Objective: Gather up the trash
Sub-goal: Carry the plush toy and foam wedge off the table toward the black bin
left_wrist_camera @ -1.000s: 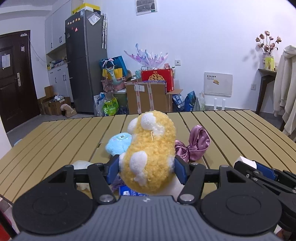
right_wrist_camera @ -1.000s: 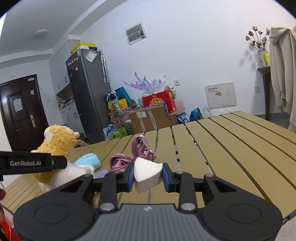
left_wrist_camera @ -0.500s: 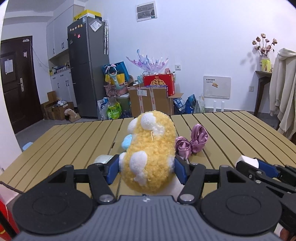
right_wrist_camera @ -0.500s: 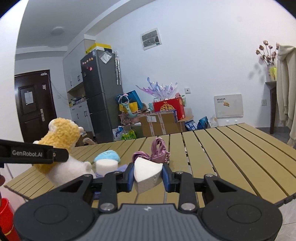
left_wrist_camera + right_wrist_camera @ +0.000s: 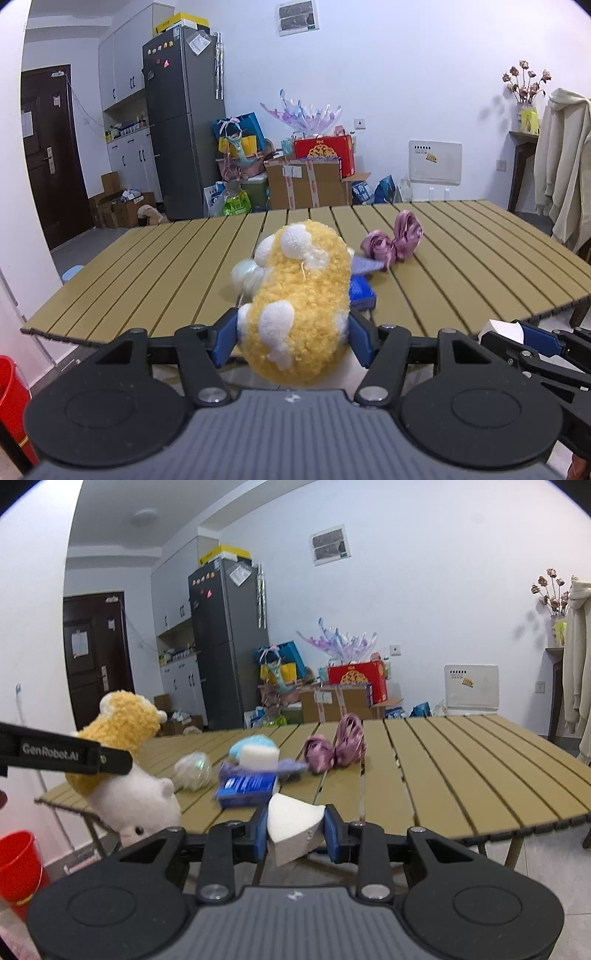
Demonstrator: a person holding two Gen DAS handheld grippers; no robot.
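Note:
My left gripper [image 5: 293, 338] is shut on a yellow and white plush toy [image 5: 299, 306], held off the table's near edge; the toy also shows in the right wrist view [image 5: 122, 760]. My right gripper [image 5: 295, 829] is shut on a white foam wedge [image 5: 291, 827], also held in front of the near edge; it shows at the right of the left wrist view [image 5: 502, 330]. On the wooden slat table [image 5: 461, 775] lie a blue packet [image 5: 245, 786], a pale crumpled ball [image 5: 192, 770], a blue and white sponge toy [image 5: 255, 751] and a purple satin bow [image 5: 334, 747].
A red bucket [image 5: 18, 864] stands on the floor at the lower left, also seen in the left wrist view [image 5: 11, 391]. Boxes, bags and a fridge [image 5: 184, 122] stand at the far wall. A coat [image 5: 565, 166] hangs at the right.
Both grippers have pulled back from over the table to beyond its near edge, still holding the plush toy and the foam wedge. The red bucket has come into view.

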